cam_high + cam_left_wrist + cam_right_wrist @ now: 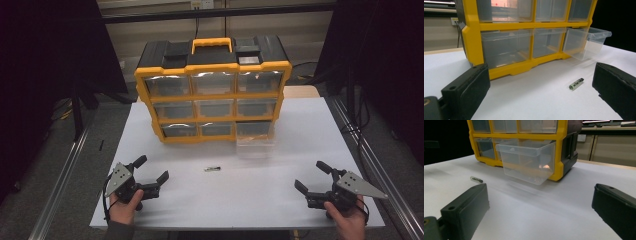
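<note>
With both grippers resting low near the tabletop's (310, 130) front edge, no pickup has begun. Left gripper (150, 175) and right gripper (314, 176): jaws wide apart, nothing held. Small cylindrical part (212, 169) lies midway between them, before the yellow organizer (212, 92), whose bottom-right drawer (255, 137) stands pulled out (apparently the destination). Next: reach, straddle the part, close.

left gripper (151, 169): fingers apart, empty | right gripper (311, 176): fingers apart, empty

Small green-and-black cylindrical part (576, 84), lying flat on the white table (300, 145), near the pulled-out clear drawer (587, 42)
</note>
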The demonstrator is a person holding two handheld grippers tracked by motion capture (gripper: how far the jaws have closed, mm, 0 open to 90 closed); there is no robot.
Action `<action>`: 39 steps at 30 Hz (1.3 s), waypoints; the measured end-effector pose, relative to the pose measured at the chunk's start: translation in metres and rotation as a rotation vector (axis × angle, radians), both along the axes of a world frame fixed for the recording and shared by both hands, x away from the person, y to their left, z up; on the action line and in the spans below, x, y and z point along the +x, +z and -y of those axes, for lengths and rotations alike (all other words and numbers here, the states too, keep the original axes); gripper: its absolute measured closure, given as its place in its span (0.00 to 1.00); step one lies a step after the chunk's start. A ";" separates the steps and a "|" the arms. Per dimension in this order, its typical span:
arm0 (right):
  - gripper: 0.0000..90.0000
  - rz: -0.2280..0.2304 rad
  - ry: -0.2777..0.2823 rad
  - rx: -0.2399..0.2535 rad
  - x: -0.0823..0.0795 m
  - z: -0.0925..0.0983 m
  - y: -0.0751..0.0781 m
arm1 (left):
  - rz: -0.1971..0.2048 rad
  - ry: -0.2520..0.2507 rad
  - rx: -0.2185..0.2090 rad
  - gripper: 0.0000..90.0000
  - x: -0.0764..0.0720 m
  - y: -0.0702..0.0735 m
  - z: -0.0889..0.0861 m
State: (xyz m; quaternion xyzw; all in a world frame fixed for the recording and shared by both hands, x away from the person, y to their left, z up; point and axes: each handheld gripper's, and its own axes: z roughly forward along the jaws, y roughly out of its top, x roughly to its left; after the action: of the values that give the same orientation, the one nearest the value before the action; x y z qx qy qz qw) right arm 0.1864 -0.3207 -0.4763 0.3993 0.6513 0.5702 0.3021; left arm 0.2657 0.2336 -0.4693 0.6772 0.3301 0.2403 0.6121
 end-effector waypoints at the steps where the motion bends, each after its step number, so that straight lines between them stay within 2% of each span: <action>1: 0.00 -0.001 0.002 0.001 0.000 0.000 0.000 | -0.001 0.002 -0.003 0.02 0.000 0.000 0.000; 8: 0.00 -0.005 0.011 -0.007 0.002 -0.001 -0.001 | -0.004 0.002 -0.001 0.02 -0.001 0.000 0.000; 10: 0.00 0.000 0.010 -0.007 0.002 -0.001 0.000 | 0.002 -0.002 0.018 0.02 -0.001 0.001 0.000; 11: 0.00 0.000 0.010 -0.007 0.002 -0.001 0.000 | -0.008 0.003 -0.022 0.02 -0.001 0.000 0.004; 12: 0.01 -0.003 0.011 -0.005 0.001 -0.001 0.000 | -0.001 -0.020 0.023 0.02 0.000 0.001 0.002; 13: 0.01 -0.001 0.009 -0.005 0.001 -0.001 0.000 | -0.003 -0.008 0.005 0.02 0.001 0.000 0.004; 14: 0.01 -0.002 0.010 -0.003 0.001 0.000 0.000 | -0.003 -0.008 0.005 0.02 0.001 0.000 0.004; 15: 0.01 -0.003 0.008 -0.003 0.001 0.000 0.000 | -0.011 0.009 -0.039 0.02 0.001 0.000 0.009; 16: 0.01 -0.003 0.008 -0.003 0.001 0.000 0.000 | -0.011 -0.005 0.002 0.02 0.001 0.001 0.007; 17: 0.01 -0.003 0.008 -0.003 0.001 0.000 0.000 | -0.008 -0.003 0.001 0.02 0.002 0.001 0.008; 18: 0.01 -0.003 0.007 -0.004 0.001 0.000 0.000 | -0.005 -0.019 0.031 0.02 0.003 0.002 0.008; 21: 0.01 0.000 0.005 -0.004 0.000 0.001 0.000 | -0.008 -0.043 0.023 0.02 0.004 0.002 0.013; 23: 0.01 -0.001 0.005 -0.004 0.000 0.001 0.000 | -0.010 -0.036 0.026 0.02 0.005 0.003 0.015; 24: 0.01 -0.002 0.003 -0.002 0.000 0.001 0.000 | -0.015 -0.037 0.042 0.02 0.006 0.003 0.016; 26: 0.01 -0.003 0.001 -0.004 -0.001 0.001 0.000 | -0.019 -0.035 0.007 0.02 0.008 0.004 0.021; 27: 0.01 -0.004 0.002 -0.001 -0.001 0.002 0.000 | -0.029 -0.043 0.039 0.02 0.011 0.004 0.023; 30: 0.01 -0.003 0.004 -0.001 -0.001 0.002 0.000 | -0.043 -0.050 0.045 0.01 0.013 0.005 0.028; 32: 0.01 -0.005 0.004 -0.007 -0.001 0.002 0.000 | -0.050 -0.080 0.087 0.02 0.016 0.005 0.030; 33: 0.01 -0.005 0.004 -0.007 -0.001 0.002 0.000 | -0.064 -0.057 0.032 0.02 0.016 0.004 0.037; 34: 0.01 -0.003 0.005 -0.007 -0.001 0.002 0.001 | -0.064 -0.085 0.096 0.02 0.018 0.005 0.035; 35: 0.01 -0.002 0.006 -0.008 -0.001 0.001 0.001 | -0.081 -0.097 0.098 0.02 0.021 0.005 0.039; 37: 0.01 -0.001 0.008 -0.011 -0.001 0.001 0.001 | -0.089 -0.094 0.098 0.01 0.021 0.006 0.041; 38: 0.01 -0.001 0.009 -0.011 -0.001 0.001 0.001 | -0.091 -0.094 0.126 0.01 0.022 0.006 0.041; 39: 0.01 0.001 0.010 -0.014 -0.001 0.001 0.001 | -0.097 -0.093 0.108 0.01 0.022 0.006 0.044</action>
State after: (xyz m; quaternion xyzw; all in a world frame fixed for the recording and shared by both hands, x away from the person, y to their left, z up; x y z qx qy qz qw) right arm 0.1856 -0.3217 -0.4758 0.3938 0.6571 0.5674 0.3021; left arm 0.2879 0.1897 -0.4636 0.7346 0.3142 0.1958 0.5686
